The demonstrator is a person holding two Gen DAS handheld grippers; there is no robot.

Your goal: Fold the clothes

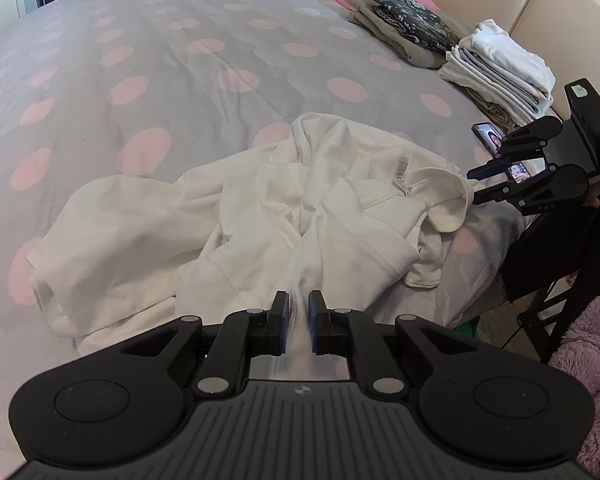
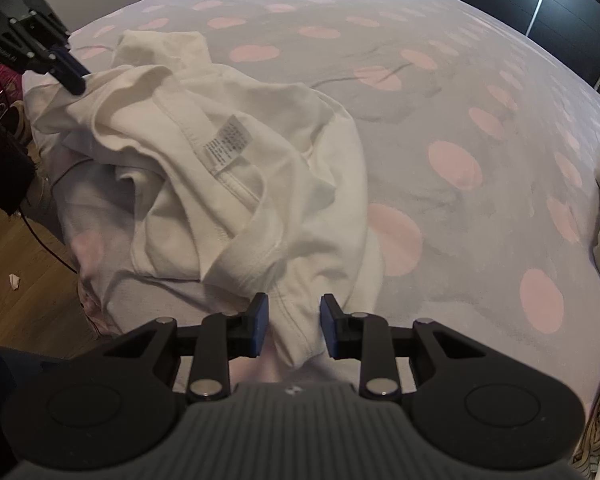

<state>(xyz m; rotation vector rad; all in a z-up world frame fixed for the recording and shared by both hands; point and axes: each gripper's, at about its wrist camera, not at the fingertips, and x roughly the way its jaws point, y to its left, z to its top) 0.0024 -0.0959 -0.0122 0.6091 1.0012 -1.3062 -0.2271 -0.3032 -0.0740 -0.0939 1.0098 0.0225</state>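
Pinching white shirt [image 1: 300,208] fold — left claw [image 1: 299,306] nearly closed; right claw [image 2: 294,312] open, straddling hem.

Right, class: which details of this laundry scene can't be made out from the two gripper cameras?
- Care label on the white garment: print too small, both views.
- Garment's type: crumpled, folds hide its shape.
- Folded stack: cut off by the right wrist view's edge.
- Small screen: too small, partly behind the right gripper.
- Left gripper: its grip is hidden by bunched cloth.

Spotted bed [image 1: 180,60] carries crumpled white shirt [image 1: 260,208], folded stacks [image 1: 500,72].
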